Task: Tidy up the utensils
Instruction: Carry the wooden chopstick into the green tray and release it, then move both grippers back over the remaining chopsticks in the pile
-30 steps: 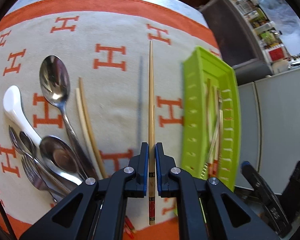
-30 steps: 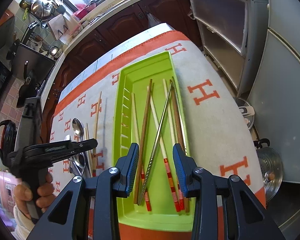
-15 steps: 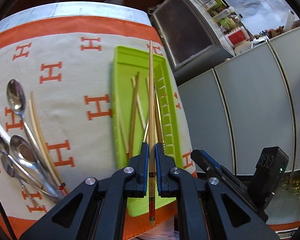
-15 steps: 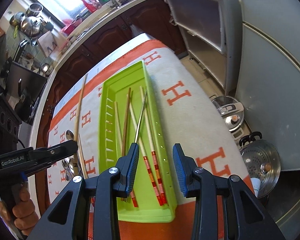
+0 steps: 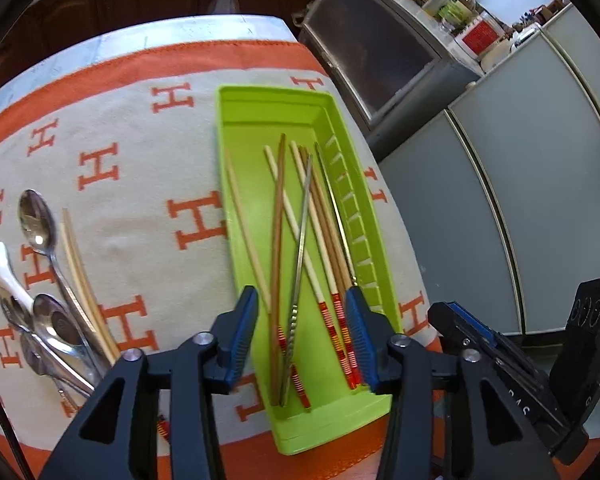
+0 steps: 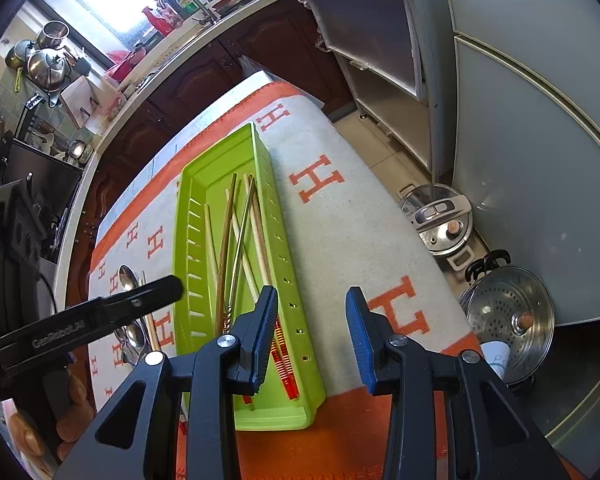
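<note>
Left gripper opening, nothing gripped, over chopsticks in green tray.

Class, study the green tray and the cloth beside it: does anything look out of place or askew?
Yes. In the green tray the metal chopstick lies crossed over the others, and two pale chopsticks remain outside among the spoons.

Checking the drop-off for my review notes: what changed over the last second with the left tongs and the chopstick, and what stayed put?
The left tongs carried the wooden chopstick from above the cloth over to the green tray and let it go; their jaws are opening, nothing between them now. It seems to lie among the chopsticks in the tray. The spoons and the pale chopstick pair on the cloth stayed put; the right tongs stayed open and empty.
</note>
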{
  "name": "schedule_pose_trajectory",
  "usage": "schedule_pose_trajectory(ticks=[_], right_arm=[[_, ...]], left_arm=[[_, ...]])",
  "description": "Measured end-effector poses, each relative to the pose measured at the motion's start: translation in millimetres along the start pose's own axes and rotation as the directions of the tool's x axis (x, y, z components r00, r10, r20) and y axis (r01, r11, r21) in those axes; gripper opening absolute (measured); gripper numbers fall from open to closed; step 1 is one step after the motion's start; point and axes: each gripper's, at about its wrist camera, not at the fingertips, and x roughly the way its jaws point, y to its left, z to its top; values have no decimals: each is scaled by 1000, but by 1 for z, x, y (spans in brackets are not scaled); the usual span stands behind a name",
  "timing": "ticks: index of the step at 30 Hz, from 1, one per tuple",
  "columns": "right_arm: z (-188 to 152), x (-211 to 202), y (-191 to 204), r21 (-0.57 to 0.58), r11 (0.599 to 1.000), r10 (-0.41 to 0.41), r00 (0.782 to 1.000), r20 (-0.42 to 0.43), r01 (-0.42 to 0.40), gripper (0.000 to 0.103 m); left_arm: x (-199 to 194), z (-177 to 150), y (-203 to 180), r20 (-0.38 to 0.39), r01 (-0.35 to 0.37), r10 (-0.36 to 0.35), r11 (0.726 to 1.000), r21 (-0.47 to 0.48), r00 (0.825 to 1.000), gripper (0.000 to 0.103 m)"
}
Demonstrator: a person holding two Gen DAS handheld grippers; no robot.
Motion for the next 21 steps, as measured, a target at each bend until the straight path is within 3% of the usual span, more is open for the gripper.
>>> schedule_pose_trajectory(ticks=[2, 4, 7, 15, 21], right_arm=[[-1, 0, 1, -8, 1000, 1, 1000, -4, -1, 36], [0, 3, 7, -18, 1000, 1, 1000, -9, -1, 36], [0, 7, 14, -32, 999, 2, 1000, -19, -3, 36], [1, 19, 41, -81, 997, 8, 999, -43, -12, 36], [2, 25, 72, -152, 988, 22, 998, -61, -31, 36]], left_arm=[[-12, -3, 9, 43, -26, 26, 1000, -1, 999, 60], [-28, -13, 27, 72, -55, 54, 998, 6, 996, 62], [-39, -14, 41, 98, -108, 109, 994, -12, 989, 63], [-58, -26, 84, 105, -160, 167, 984, -79, 980, 63], [-80, -35, 116, 148, -236, 254, 963, -128, 956, 63]])
